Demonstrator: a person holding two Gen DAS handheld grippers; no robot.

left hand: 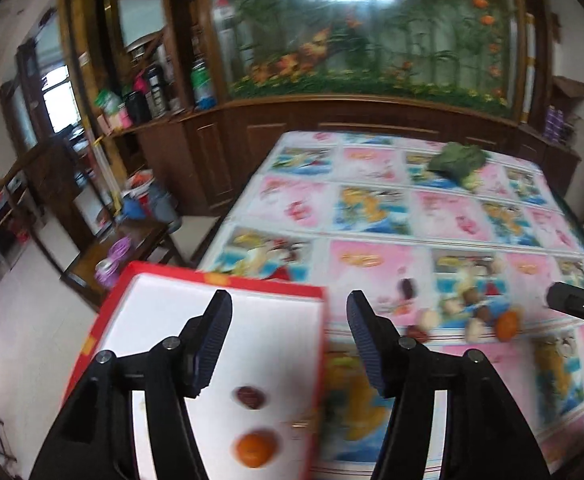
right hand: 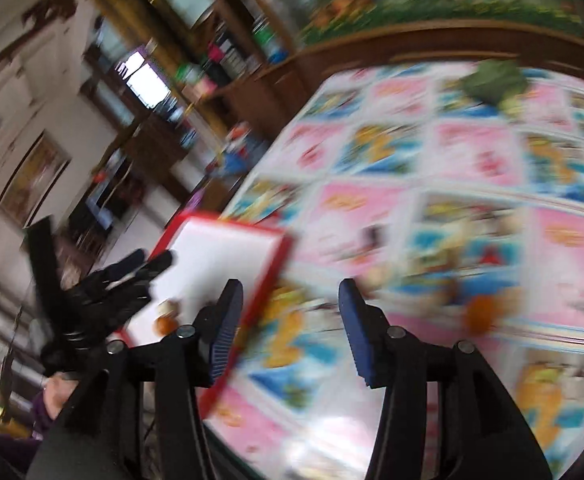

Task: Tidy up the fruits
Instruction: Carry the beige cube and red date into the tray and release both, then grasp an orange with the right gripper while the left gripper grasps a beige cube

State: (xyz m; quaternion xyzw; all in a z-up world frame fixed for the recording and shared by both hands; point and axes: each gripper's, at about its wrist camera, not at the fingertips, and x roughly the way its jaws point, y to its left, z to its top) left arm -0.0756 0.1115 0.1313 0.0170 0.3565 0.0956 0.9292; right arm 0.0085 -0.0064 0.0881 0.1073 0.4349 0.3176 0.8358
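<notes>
A white box with a red rim lies at the table's near left corner. In it rest a dark red date and a tangerine. My left gripper hangs open and empty above the box's right edge. To the right, on the tablecloth, a loose pile of small fruits includes another tangerine. My right gripper is open and empty over the cloth just right of the box, with the table tangerine blurred to its right. The box's tangerine shows beside the left gripper's fingers.
The table wears a pink and blue cartoon cloth. A green leafy vegetable lies at its far side. Behind stands a wooden cabinet with a fish tank. A low side table with clutter stands off the table's left edge.
</notes>
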